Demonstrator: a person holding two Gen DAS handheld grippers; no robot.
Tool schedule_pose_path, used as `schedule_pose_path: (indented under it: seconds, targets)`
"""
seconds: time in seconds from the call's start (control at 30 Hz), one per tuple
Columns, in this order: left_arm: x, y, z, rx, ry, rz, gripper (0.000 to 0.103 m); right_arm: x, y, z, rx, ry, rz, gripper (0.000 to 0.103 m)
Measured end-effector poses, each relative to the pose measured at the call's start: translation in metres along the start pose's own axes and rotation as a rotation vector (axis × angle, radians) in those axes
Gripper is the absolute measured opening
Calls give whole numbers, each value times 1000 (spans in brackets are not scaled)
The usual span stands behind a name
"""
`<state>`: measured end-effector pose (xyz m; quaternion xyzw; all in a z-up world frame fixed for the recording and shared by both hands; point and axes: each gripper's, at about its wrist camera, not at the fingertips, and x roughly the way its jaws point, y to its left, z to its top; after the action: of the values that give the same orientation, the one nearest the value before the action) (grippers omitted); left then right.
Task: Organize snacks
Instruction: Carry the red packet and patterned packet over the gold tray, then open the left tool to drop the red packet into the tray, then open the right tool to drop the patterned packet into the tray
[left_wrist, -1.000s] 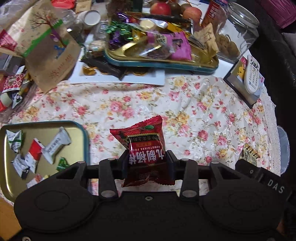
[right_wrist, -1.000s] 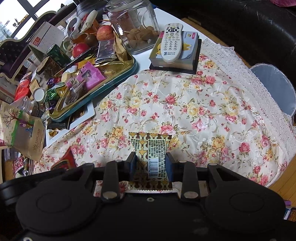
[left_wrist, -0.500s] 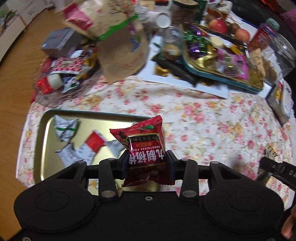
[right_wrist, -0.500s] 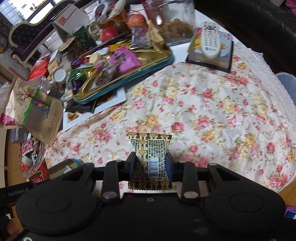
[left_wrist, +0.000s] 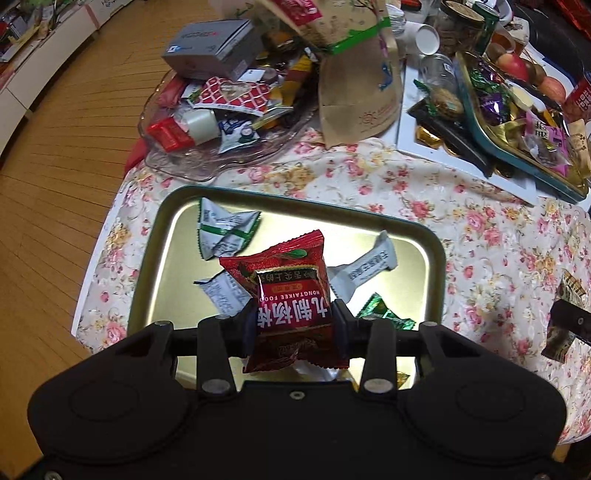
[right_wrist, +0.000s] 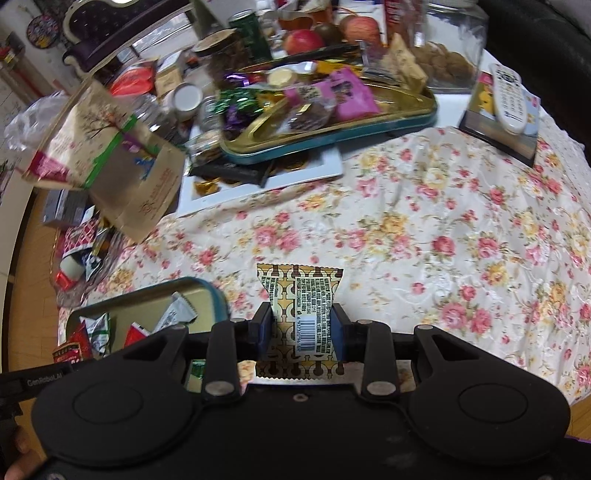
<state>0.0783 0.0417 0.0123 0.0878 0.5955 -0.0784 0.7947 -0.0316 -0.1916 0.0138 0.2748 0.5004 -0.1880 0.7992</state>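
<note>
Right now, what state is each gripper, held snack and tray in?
Left gripper: shut on red snack packet, above the gold tray.
Right gripper: shut on yellow patterned packet, over the floral cloth.
Gold tray: holds several wrapped snacks.

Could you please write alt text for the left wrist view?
The left hand-held gripper clamps a red snack packet above a gold tray holding several wrapped snacks, on a floral tablecloth with cluttered snack dishes behind.

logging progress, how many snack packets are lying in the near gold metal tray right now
4 visible in the gold metal tray: white-green packet, white bar, white packet, green packet; more may hide behind the held red packet.
</note>
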Motion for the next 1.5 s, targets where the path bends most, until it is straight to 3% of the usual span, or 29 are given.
schedule_pose_path:
  seconds: [0.33, 0.47, 0.63, 0.93, 1.03, 1.07, 1.17, 1.5]
  targets:
    - [9, 34, -6, -46, 21, -23, 49, 4, 68, -26, -149, 14, 61, 34]
    - [1, 42, -5, -46, -21, -25, 49, 7, 84, -37, -203, 22, 76, 34]
    - [-8, 44, -3, -43, -62, -12, 49, 10, 94, -44, -228, 40, 95, 34]
    - [0, 38, -7, -5, -35, -8, 49, 10, 107, -49, -264, 40, 133, 36]
    - [0, 37, -7, 0, -36, -8, 49, 5, 110, -49, -268, 24, 194, 39]
    - [-1, 36, -7, 1, -37, -7, 49, 3, 110, -49, -269, 23, 220, 46]
    - [-2, 36, -7, 1, -38, -13, 49, -3, 113, -49, -269, 17, 259, 47]
    - [3, 32, -9, 9, -17, 3, 49, 7, 108, -52, -304, 5, 84, 46]
